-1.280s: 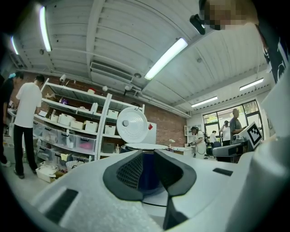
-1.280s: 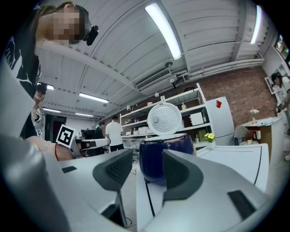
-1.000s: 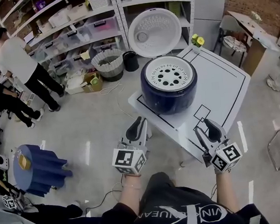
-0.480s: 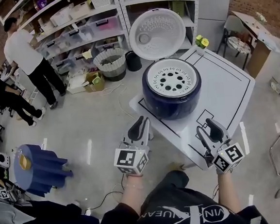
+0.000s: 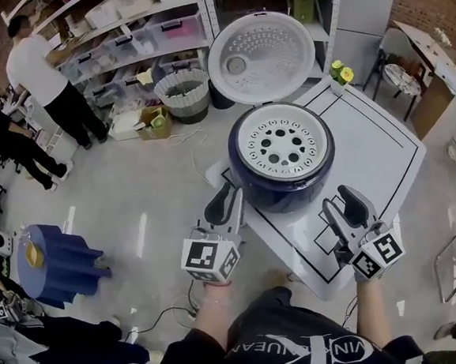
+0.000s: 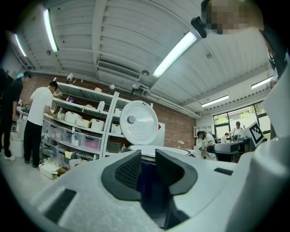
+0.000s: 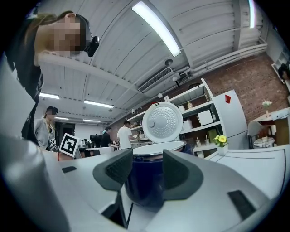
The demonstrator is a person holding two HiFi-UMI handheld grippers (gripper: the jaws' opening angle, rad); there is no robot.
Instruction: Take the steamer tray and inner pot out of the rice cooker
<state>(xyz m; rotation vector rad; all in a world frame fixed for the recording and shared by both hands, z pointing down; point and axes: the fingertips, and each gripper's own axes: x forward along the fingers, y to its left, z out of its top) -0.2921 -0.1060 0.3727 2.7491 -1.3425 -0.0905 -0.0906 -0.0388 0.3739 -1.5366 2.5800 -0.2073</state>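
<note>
The dark blue rice cooker [image 5: 283, 182] stands on the white table [image 5: 375, 144] with its round white lid [image 5: 260, 55] raised behind it. A white steamer tray [image 5: 282, 142] with round holes sits in its top; the inner pot is hidden under it. My left gripper [image 5: 229, 194] is just short of the cooker's near left side. Its jaws have just been opening and stand open, nothing between them. My right gripper [image 5: 347, 200] hovers over the table's near edge, right of the cooker, open and empty. Both gripper views show the cooker [image 6: 146, 181] [image 7: 144, 186] straight ahead between the jaws.
Black lines mark the table. A small pot of yellow flowers [image 5: 340, 72] stands at its far corner. Shelves with bins, a woven basket [image 5: 182, 94] and two people [image 5: 44, 78] are at the back left. A blue object [image 5: 57, 267] lies on the floor at left.
Both grippers have moved forward toward the rice cooker, which now sits nearer in the head view. The left gripper's jaws look slightly wider apart.
</note>
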